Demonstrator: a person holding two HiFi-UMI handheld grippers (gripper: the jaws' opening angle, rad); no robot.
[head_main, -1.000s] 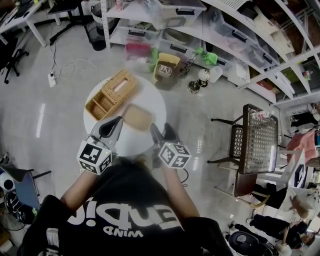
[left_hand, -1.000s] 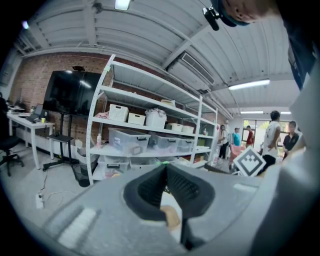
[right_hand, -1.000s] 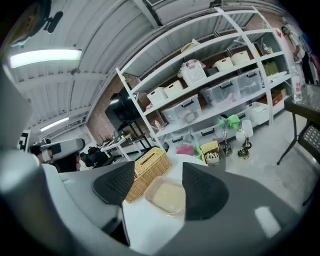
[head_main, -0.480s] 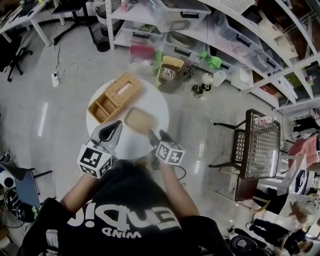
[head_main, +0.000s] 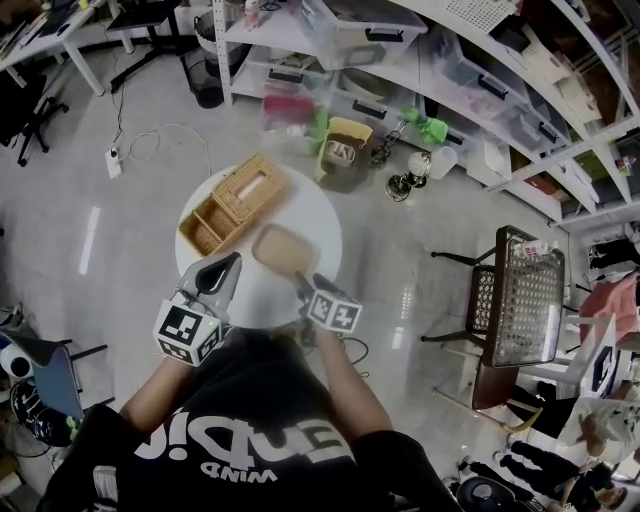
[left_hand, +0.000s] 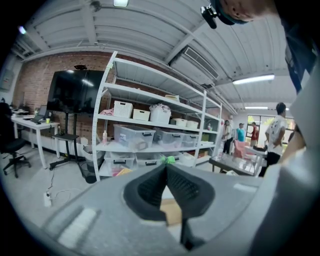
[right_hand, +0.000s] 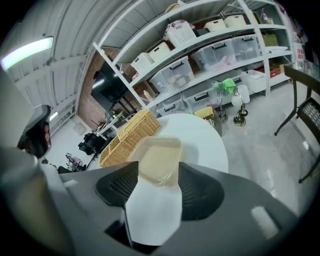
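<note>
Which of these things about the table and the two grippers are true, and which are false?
1. The table is round and white. True.
2. The wicker basket stands on the floor. False: it stands on the table.
3. The right gripper has its fingers apart. True.
4. The left gripper holds the plastic container. False: its fingers are together with nothing between them, and the container lies in front of the right gripper.
5. The plastic container lies inside the wicker basket. False: it lies on the table beside the basket.
</note>
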